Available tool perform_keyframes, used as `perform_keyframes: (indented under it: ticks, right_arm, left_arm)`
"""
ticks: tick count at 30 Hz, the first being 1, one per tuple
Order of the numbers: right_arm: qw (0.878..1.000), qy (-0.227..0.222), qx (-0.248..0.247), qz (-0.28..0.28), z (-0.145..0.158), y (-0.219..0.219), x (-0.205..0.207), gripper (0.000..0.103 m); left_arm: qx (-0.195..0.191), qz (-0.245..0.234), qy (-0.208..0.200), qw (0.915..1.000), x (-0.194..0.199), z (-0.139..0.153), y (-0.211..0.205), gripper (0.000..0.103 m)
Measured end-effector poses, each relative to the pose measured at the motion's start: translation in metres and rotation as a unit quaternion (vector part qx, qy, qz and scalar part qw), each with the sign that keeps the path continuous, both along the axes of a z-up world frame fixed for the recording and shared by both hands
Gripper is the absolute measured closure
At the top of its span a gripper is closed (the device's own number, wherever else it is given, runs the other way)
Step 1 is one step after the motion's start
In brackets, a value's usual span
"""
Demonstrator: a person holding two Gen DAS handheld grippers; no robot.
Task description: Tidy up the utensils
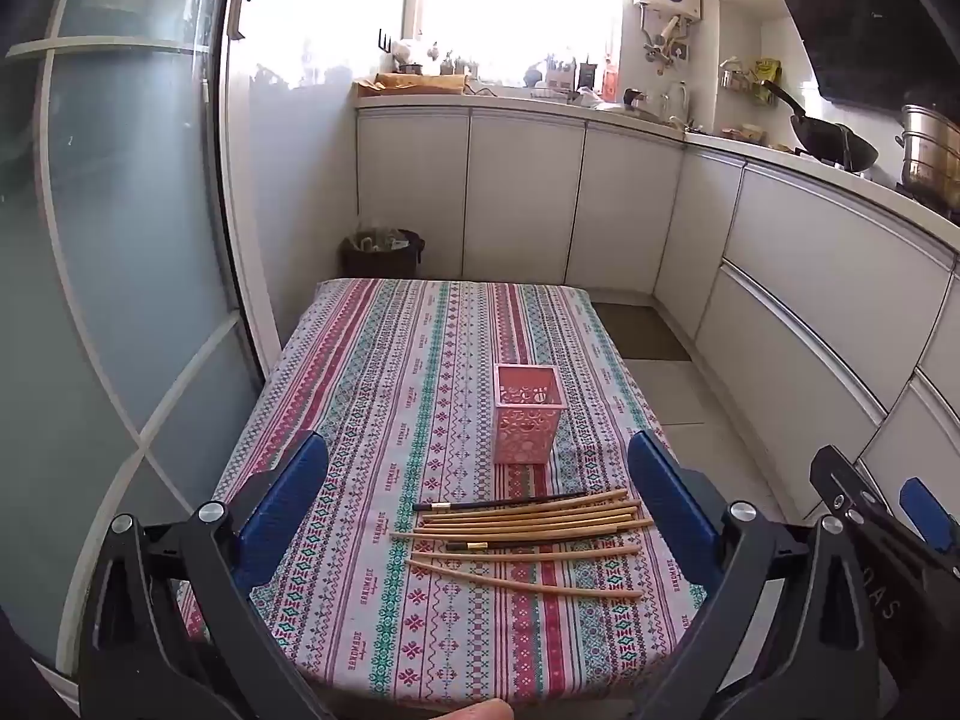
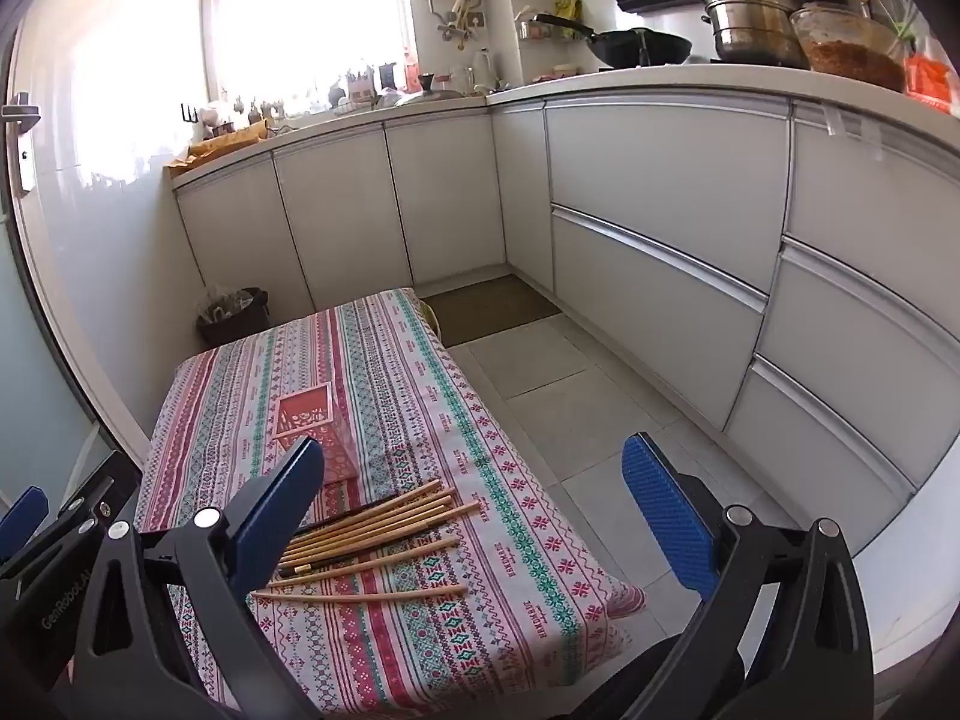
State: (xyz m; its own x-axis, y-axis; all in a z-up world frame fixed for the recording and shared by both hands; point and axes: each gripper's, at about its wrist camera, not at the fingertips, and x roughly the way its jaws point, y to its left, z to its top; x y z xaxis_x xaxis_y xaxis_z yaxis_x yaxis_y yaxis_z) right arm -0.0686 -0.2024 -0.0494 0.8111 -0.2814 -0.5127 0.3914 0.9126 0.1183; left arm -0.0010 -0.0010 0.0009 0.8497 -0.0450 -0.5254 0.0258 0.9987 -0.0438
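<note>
Several wooden chopsticks (image 1: 528,525) and two dark ones lie side by side on the patterned tablecloth (image 1: 384,396), near the table's front. A pink perforated holder (image 1: 528,414) stands upright just beyond them, with nothing visible inside it. My left gripper (image 1: 480,480) is open and empty, held above the table's near edge with the chopsticks between its blue pads. My right gripper (image 2: 474,480) is open and empty, to the right of the chopsticks (image 2: 372,534) and the holder (image 2: 318,426), partly over the floor.
White kitchen cabinets (image 1: 810,276) run along the back and right. A dark bin (image 1: 381,252) stands behind the table. A glass door (image 1: 120,240) is at the left. A wok (image 1: 834,144) and steel pots (image 2: 750,18) sit on the counter. Tiled floor (image 2: 576,402) lies right of the table.
</note>
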Motion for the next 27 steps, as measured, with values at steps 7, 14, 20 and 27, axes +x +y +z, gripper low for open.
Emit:
perform_keyframes:
  ticks: [7, 14, 20, 27]
  right_arm:
    - [1.0, -0.001, 0.001, 0.0, 0.0011, -0.001, -0.0011, 0.006]
    - [1.0, -0.001, 0.001, 0.0, 0.0015, -0.0011, -0.0008, 0.006]
    - [1.0, -0.002, 0.0, -0.002, 0.0022, -0.0014, -0.0009, 0.006]
    - [1.0, -0.006, 0.001, -0.008, 0.0041, -0.0054, -0.002, 0.006]
  left_arm:
    - [-0.005, 0.002, 0.001, 1.0, 0.0011, -0.0002, 0.0031, 0.007]
    - [0.0, 0.001, 0.004, 1.0, 0.0011, -0.0014, 0.0009, 0.007]
    - [-0.003, -0.004, 0.007, 1.0, 0.0023, -0.0011, -0.0006, 0.007]
    - [0.0, -0.022, 0.008, 0.9997, 0.0028, -0.0026, -0.0063, 0.007]
